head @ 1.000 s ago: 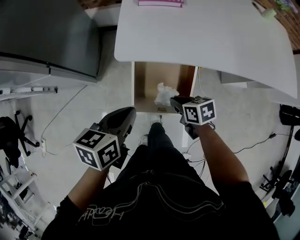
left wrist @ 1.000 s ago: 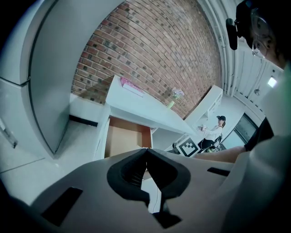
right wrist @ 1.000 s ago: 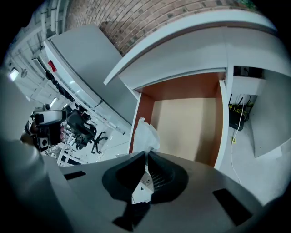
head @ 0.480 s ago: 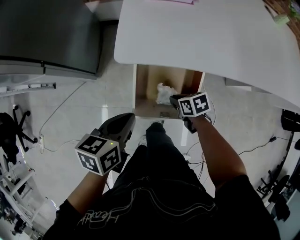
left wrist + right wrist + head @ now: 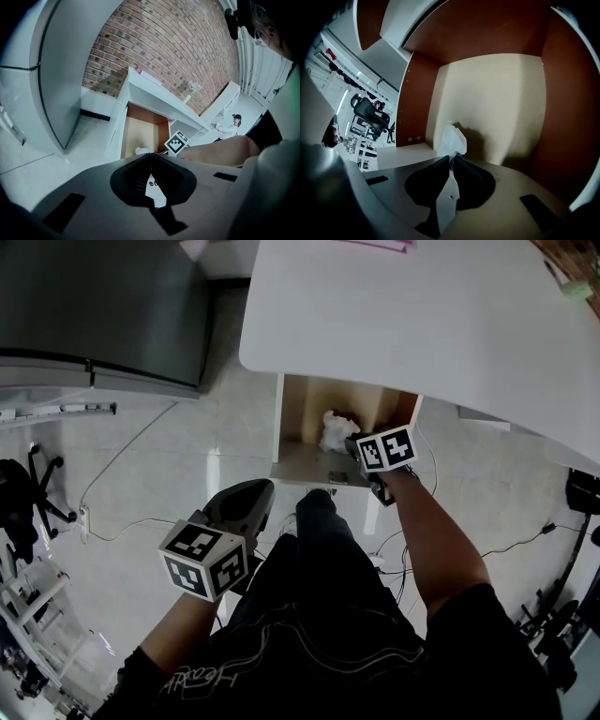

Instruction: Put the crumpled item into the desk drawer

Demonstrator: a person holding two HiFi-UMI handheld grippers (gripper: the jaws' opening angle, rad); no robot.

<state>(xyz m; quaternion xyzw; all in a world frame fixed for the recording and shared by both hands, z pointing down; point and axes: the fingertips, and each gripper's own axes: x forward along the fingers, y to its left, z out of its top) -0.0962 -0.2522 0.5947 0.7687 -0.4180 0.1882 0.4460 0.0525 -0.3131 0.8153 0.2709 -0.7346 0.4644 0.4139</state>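
The drawer stands pulled out from under the white desk. It has a pale floor and brown side walls. The only thing in it is the crumpled paper, a white wad that sits over the drawer floor toward the right side and throws a shadow on the floor behind it. I cannot tell whether it touches the floor.

The right gripper reaches into the drawer from the front. Its jaws are nearly together and pinch the near end of the paper, which sticks out past the tips. The left gripper hangs low outside the drawer, beside the person's leg. Its jaws are closed tip to tip with nothing between them, and it points toward the drawer from well apart.

Compared with a second ago, the right gripper has gone further in. Its marker cube now lies over the drawer's front right corner and looks smaller. The paper sits deeper, with more of the drawer's front floor showing on the near side of it. The pinch on the paper is the same as before. The left gripper has barely shifted and stays closed. The whole head view has swung a little, so the desk and drawer sit further right in it.
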